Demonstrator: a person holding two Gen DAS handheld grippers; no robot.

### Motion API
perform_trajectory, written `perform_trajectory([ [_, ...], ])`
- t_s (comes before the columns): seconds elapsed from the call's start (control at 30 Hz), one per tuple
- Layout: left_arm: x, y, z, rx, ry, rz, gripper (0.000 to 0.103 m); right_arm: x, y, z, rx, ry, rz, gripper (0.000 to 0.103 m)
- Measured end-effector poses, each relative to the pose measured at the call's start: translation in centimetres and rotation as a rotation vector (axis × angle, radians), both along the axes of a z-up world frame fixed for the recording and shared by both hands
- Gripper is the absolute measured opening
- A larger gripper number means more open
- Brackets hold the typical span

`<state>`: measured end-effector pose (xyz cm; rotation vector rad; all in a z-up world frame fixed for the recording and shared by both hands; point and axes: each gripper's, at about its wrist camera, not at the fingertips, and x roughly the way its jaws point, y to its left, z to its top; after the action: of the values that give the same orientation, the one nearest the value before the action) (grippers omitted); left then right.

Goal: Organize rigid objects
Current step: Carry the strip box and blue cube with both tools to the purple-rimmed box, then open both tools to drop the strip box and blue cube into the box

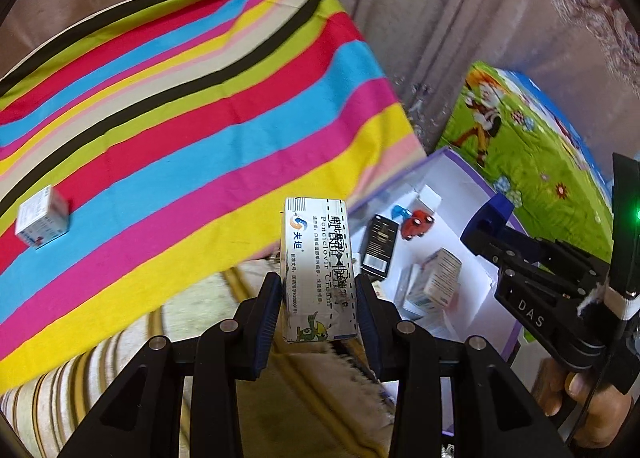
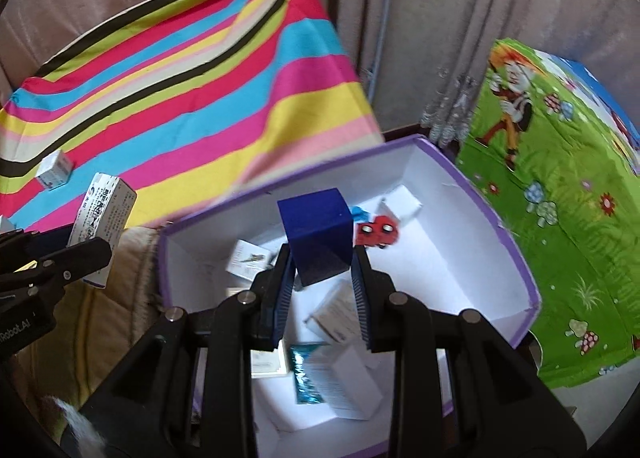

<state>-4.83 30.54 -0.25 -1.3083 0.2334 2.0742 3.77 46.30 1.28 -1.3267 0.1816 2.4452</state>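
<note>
My left gripper (image 1: pixel 318 298) is shut on a white medicine carton (image 1: pixel 316 270) with blue print, held upright above the carpet beside the striped cloth; the carton also shows in the right wrist view (image 2: pixel 102 217). My right gripper (image 2: pixel 320 278) is shut on a dark blue box (image 2: pixel 318 234), held over the open white box with a purple rim (image 2: pixel 472 181). That box holds a red toy car (image 2: pixel 378 234) and several small cartons. A small white carton (image 1: pixel 42 221) sits on the striped cloth at the left.
A striped cloth (image 1: pixel 180 117) covers a raised surface at the left. A green cartoon-print cloth (image 2: pixel 560 217) covers something at the right. Curtains hang behind. Beige patterned carpet (image 1: pixel 120 378) lies below the left gripper.
</note>
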Motion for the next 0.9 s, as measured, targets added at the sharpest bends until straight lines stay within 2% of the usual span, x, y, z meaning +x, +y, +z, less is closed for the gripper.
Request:
perform_trajectory([
  [0.43, 1.0, 3.8, -1.1, -0.039, -0.018, -0.078, 0.039, 1.2, 3.2, -0.2, 0.054, -0.019, -0.078, 0.032],
  [0.9, 1.1, 4.8, -1.6, -0.054, -0.034, -0.098, 0.039, 1.5, 4.6, 0.1, 0.082, -0.010, -0.121, 0.032],
])
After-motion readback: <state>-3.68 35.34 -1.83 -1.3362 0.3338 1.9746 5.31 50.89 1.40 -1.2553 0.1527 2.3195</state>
